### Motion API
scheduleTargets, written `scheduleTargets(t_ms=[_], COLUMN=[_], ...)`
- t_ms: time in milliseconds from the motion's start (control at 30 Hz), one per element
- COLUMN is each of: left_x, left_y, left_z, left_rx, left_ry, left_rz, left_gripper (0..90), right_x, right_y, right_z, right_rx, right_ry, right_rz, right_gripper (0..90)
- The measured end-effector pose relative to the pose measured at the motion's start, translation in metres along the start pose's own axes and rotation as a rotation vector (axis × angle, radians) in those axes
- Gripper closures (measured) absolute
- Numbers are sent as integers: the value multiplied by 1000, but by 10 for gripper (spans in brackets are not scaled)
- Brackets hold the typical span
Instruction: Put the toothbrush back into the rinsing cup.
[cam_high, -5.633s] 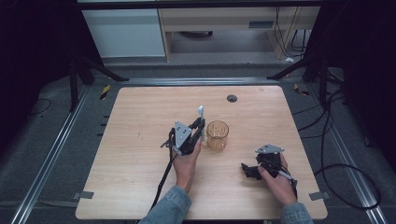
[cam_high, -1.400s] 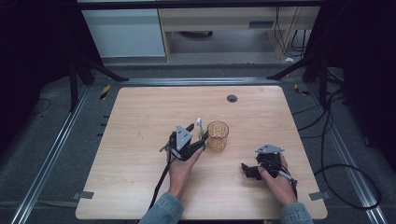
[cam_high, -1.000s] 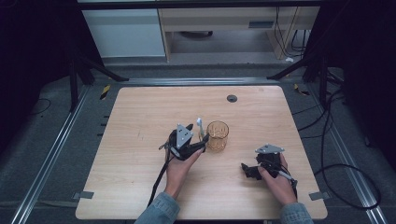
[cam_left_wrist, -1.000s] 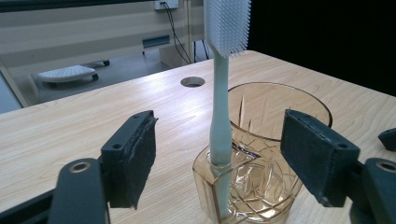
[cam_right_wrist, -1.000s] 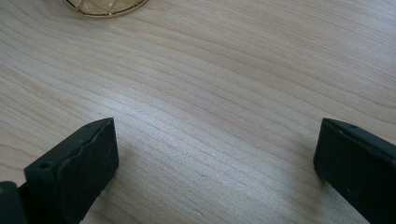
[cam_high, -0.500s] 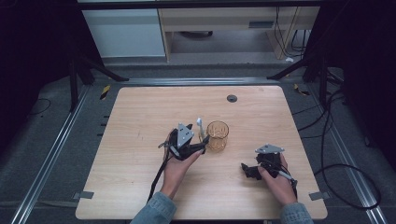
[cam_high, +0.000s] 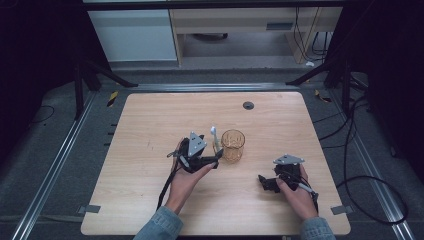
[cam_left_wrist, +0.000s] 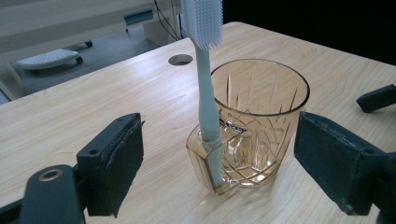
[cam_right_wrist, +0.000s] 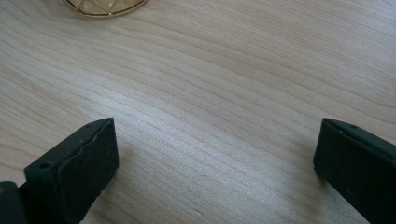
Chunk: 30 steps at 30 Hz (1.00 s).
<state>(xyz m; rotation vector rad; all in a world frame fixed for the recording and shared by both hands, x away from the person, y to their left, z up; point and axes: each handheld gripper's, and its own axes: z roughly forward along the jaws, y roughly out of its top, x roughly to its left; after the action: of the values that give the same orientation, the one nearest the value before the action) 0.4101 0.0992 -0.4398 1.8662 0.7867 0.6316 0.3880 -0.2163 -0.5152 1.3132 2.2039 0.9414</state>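
Pale toothbrush (cam_left_wrist: 207, 100) between parted jaws

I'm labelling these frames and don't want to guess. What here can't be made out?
- Toothbrush: the bristle tip is cut off by the top edge of the left gripper view.
- Glass: in the right gripper view the top edge cuts off all but its base.
- Right tongs: too small in the high view to judge their opening.

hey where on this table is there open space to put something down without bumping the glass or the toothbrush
The table is bare along its far edge around the small dark hole, down the whole left side, and on the right beyond the right hand-held gripper. It is crowded at the middle, where the left hand-held gripper sits beside the amber glass with the toothbrush.
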Motion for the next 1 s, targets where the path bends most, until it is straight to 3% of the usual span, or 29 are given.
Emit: scheduleTargets(t_ms=[667,733,1000], left_x=[5,5,7], left_y=[-3,-4,-9], left_z=[-7,-7,-10], left_rx=[93,100,169], left_ry=[-23,-31,-32], left_rz=[55,46,58], left_gripper=[112,107,106], right_x=[0,0,0], right_y=[0,0,0], right_z=[0,0,0], right_rx=[0,0,0], right_ry=[-1,-1,-2], right_rz=[-2,-2,-1], right_gripper=[4,4,4])
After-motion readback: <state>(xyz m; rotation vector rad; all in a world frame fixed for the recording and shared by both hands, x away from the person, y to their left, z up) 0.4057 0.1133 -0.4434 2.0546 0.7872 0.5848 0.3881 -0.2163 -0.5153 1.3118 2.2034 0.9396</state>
